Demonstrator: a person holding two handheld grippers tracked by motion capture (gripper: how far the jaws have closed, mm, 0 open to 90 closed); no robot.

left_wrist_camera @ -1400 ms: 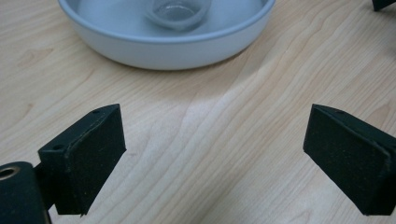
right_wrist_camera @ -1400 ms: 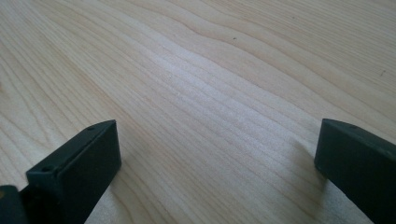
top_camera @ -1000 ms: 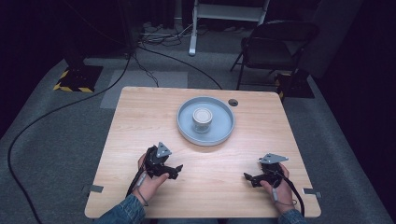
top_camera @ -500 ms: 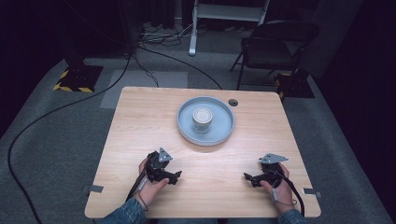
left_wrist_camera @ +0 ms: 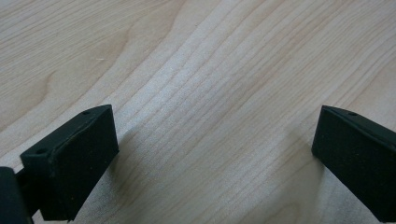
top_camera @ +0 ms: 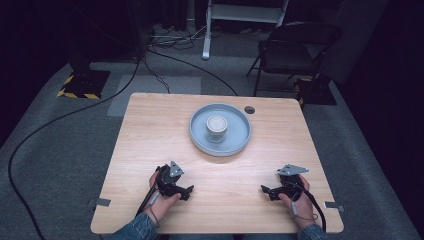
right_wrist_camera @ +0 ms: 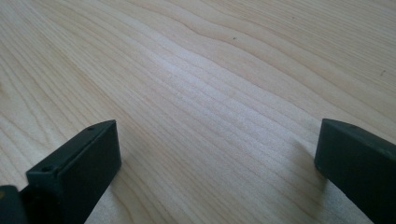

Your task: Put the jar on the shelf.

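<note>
Left tongs (top_camera: pixel 187 191) nearer, jar (top_camera: pixel 217 129) upright in tray (top_camera: pixel 197 131)

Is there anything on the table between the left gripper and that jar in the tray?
Nothing visible. Bare wood lies between the left gripper and the tray; the only barrier is the tray's low rim around the jar. The left gripper view shows plain tabletop between its open jaws.

one table (top_camera: pixel 150 135), one grey tray (top_camera: pixel 197 135), one jar (top_camera: pixel 217 129), two grippers, one chair (top_camera: pixel 295 50)
</note>
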